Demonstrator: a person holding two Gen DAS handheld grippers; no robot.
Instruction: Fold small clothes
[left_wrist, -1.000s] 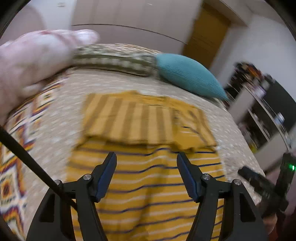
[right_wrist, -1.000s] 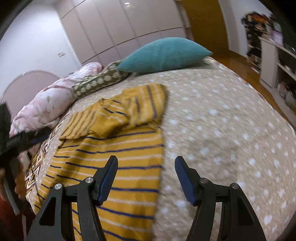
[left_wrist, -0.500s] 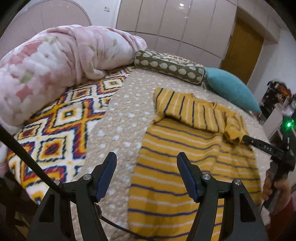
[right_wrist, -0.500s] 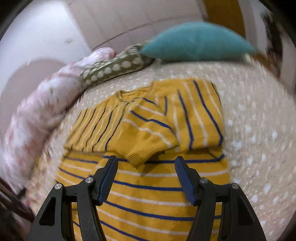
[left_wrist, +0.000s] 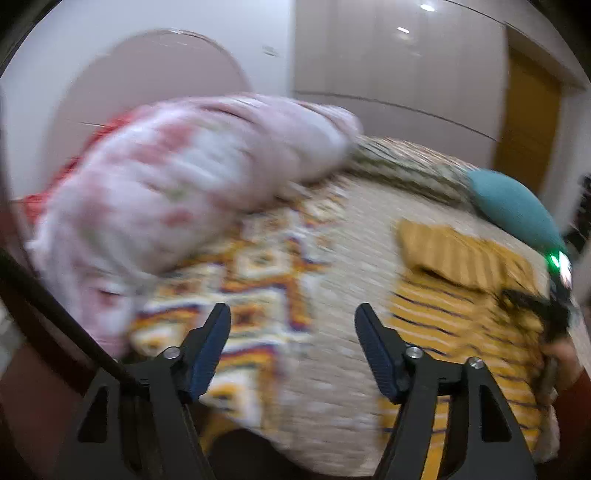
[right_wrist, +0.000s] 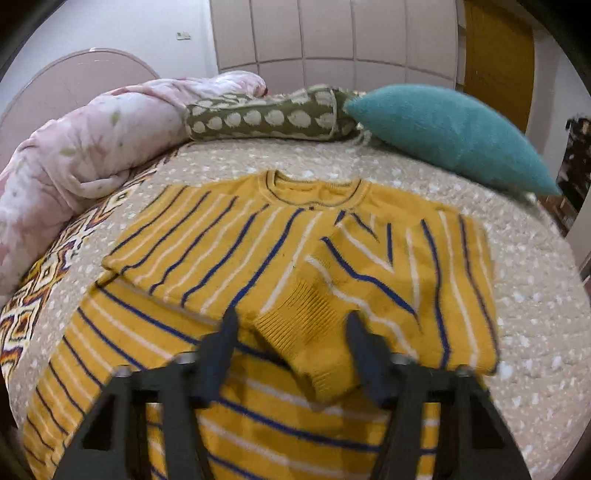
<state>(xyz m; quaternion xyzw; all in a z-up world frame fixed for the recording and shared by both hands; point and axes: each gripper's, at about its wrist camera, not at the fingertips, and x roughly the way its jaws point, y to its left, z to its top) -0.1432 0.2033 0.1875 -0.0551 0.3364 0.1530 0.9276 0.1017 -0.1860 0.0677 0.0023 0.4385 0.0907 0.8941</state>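
Right hand-held gripper (right_wrist: 291, 336) hangs wide open over the yellow striped sweater (right_wrist: 207, 254) spread on the bed (right_wrist: 535, 314), its folded-in sleeve cuff (right_wrist: 310, 332) between the jaws. Left hand-held gripper (left_wrist: 291, 343), also wide and empty, sits over bedding, sweater off to its right.

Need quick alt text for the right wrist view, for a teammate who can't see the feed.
A yellow striped sweater lies on a dotted bedspread, both sleeves folded across its chest, with the open right gripper straddling the ribbed cuff of one sleeve. Behind it sit a teal pillow, a green spotted bolster and a pink floral duvet.
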